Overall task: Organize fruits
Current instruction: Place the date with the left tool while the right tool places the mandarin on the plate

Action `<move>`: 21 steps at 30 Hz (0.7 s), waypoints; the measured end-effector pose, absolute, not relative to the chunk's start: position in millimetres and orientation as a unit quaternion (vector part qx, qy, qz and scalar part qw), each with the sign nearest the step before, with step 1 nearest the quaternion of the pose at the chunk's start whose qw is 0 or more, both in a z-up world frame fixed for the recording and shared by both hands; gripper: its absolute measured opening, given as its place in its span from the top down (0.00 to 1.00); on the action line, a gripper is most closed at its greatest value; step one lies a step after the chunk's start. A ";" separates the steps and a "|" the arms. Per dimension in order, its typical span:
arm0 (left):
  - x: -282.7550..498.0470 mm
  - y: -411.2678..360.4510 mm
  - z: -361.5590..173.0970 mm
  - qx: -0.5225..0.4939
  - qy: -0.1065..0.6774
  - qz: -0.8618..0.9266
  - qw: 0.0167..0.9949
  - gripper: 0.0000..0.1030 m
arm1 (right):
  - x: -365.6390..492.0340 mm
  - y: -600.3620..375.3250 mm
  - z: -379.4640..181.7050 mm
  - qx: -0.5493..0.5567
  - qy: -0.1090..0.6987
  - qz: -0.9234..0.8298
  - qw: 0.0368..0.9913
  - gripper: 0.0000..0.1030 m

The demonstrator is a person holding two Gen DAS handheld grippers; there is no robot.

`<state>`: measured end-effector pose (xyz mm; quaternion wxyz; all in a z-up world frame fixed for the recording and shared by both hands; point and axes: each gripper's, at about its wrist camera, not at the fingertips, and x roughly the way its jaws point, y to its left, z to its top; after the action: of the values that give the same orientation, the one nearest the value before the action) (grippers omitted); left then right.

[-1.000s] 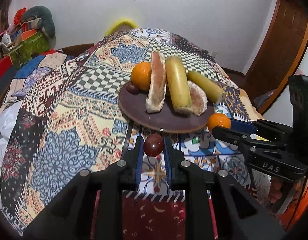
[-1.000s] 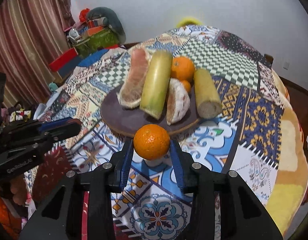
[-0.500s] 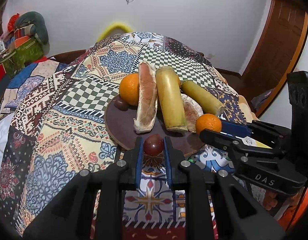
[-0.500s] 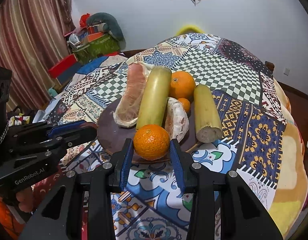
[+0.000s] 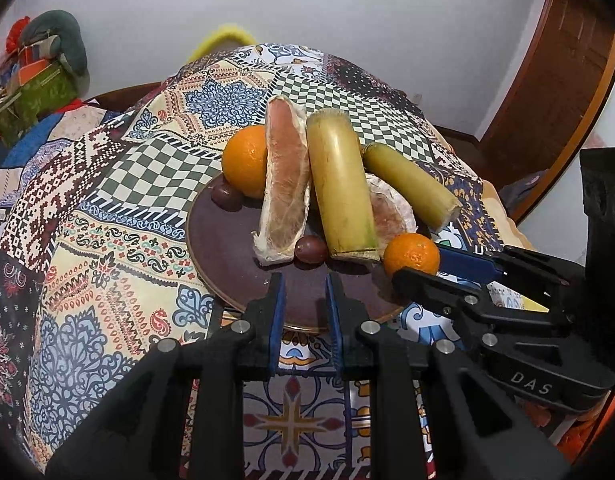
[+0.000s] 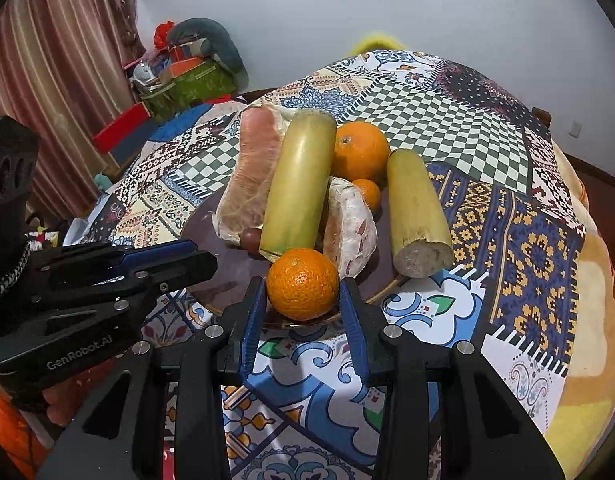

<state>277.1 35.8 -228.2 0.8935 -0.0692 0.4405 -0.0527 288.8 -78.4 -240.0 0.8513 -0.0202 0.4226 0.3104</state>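
A dark round plate (image 5: pixel 227 256) on the patterned cloth holds two pomelo wedges (image 5: pixel 285 184), two sugarcane pieces (image 5: pixel 339 184), a big orange (image 5: pixel 243 160) and a dark plum (image 5: pixel 225 198). A second dark red plum (image 5: pixel 310 249) lies on the plate just ahead of my left gripper (image 5: pixel 305 284), which is open and empty. My right gripper (image 6: pixel 302 292) is around a small mandarin (image 6: pixel 302 283) at the plate's near edge (image 6: pixel 211 268); its pads stand a little off the fruit. The mandarin also shows in the left wrist view (image 5: pixel 412 253).
The table carries a patchwork cloth (image 5: pixel 147 184). A cluttered shelf with a green box (image 6: pixel 187 84) stands at the back left by a striped curtain (image 6: pixel 55 60). A wooden door (image 5: pixel 547 80) is at the right. The table's right edge (image 6: pixel 587 280) drops off.
My left gripper moved over the plate, opened and let the plum go onto it. My right gripper carried the mandarin to the plate's edge and widened slightly.
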 end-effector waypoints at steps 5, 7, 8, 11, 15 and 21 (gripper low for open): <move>274.1 36.4 -225.1 -0.071 0.439 -0.052 0.894 0.81 | 291.4 -82.2 -236.7 -0.014 0.424 0.309 0.852 0.61; 270.2 36.0 -219.5 -0.069 0.434 -0.050 0.897 0.81 | 289.3 -84.5 -232.0 -0.012 0.419 0.307 0.854 0.60; 268.0 35.6 -216.3 -0.066 0.431 -0.048 0.899 0.81 | 288.1 -85.4 -229.3 -0.012 0.417 0.307 0.856 0.60; 259.4 35.0 -202.5 -0.065 0.417 -0.045 0.905 0.81 | 280.3 -88.8 -216.8 -0.012 0.404 0.303 0.863 0.60; 241.5 34.7 -173.5 -0.060 0.387 -0.035 0.919 0.81 | 266.4 -96.3 -191.0 -0.013 0.376 0.301 0.876 0.60; 205.2 30.1 -119.5 -0.053 0.326 -0.030 0.943 0.81 | 233.2 -111.7 -141.2 -0.009 0.314 0.298 0.902 0.60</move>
<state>205.2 30.1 -119.5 0.9433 -0.0526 0.3263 -0.0299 233.2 -111.7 -141.2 0.9015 -0.0095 0.3138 0.2978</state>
